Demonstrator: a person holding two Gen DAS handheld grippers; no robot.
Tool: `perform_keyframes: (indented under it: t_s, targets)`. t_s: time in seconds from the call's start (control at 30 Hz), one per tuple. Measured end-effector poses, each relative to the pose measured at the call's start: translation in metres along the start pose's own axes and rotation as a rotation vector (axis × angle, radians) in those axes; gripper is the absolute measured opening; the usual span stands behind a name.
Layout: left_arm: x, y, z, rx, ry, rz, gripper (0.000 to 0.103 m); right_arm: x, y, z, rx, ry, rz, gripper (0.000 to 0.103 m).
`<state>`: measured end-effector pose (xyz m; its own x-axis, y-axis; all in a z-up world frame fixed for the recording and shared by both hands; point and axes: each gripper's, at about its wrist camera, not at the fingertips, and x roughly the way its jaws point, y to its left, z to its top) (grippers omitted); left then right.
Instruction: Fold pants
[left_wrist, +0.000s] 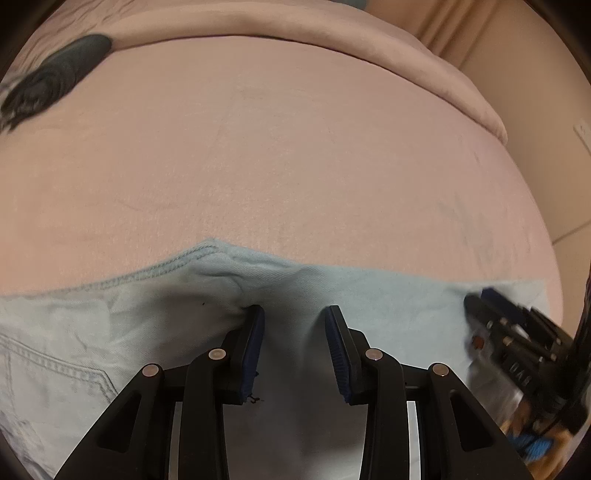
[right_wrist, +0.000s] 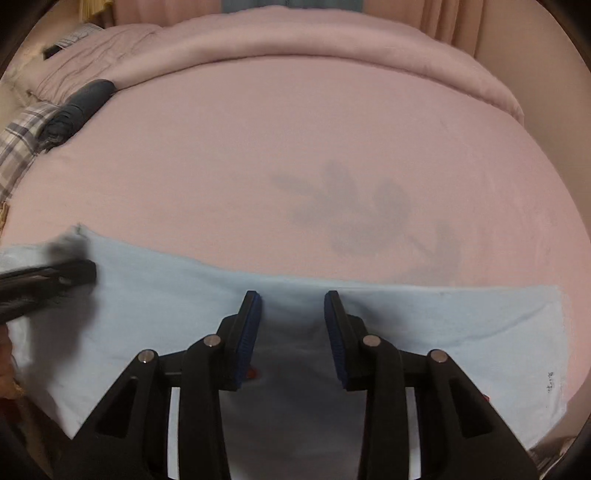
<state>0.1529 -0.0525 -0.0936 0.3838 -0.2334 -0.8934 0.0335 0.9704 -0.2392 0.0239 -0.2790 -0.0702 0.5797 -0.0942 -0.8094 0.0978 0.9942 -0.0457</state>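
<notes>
Both pairs of fingers stand spread with nothing between them: the left gripper (left_wrist: 294, 314) hovers low over the crotch seam, one pad (left_wrist: 255, 332) touching a bunched ridge of cloth, and the right gripper (right_wrist: 293, 299) hangs over the leg part. Beneath them the pink bed sheet (right_wrist: 295, 147) fills most of both views, with a rolled pink duvet (right_wrist: 314, 40) along its far side. The pale blue denim pants (right_wrist: 461, 325) lie flat across the near edge of the bed, pocket end to the left, hem to the right. The denim looks soft but fairly weighty, so it should drape and sag rather than slip; I would pinch the thick stitched seam (left_wrist: 173, 266) and the hem edge, where layers stay together. A dark rolled garment (right_wrist: 85, 99) lies far left
</notes>
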Motion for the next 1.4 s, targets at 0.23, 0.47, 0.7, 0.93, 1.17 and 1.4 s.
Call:
perform_keyframes:
  t_s: [0.23,0.47,0.7,0.93,1.17,1.4]
  targets:
    - [0.003,0.007,0.002,-0.052,0.014,-0.052,0.037,-0.005,-0.035,-0.002,0.034,-0.014,0.009,0.015]
    - [0.002,-0.003,-0.005,0.008,-0.027,0.022,0.037,-0.008,-0.056,0.004,0.064,-0.016,-0.043,0.0]
    - [0.005,0.0,-0.004,-0.003,-0.023,-0.002,0.037,-0.01,-0.109,0.004,0.146,-0.027,-0.178,0.0]
    - [0.004,-0.002,-0.004,0.015,-0.031,0.019,0.037,-0.006,-0.168,0.006,0.25,-0.012,-0.275,0.0]
    - [0.005,0.0,-0.003,0.004,-0.029,0.014,0.037,-0.004,-0.178,0.002,0.257,-0.021,-0.307,0.0]
    - [-0.021,-0.006,-0.01,-0.032,0.02,-0.066,0.037,-0.052,-0.159,-0.008,0.206,-0.085,-0.344,0.042]
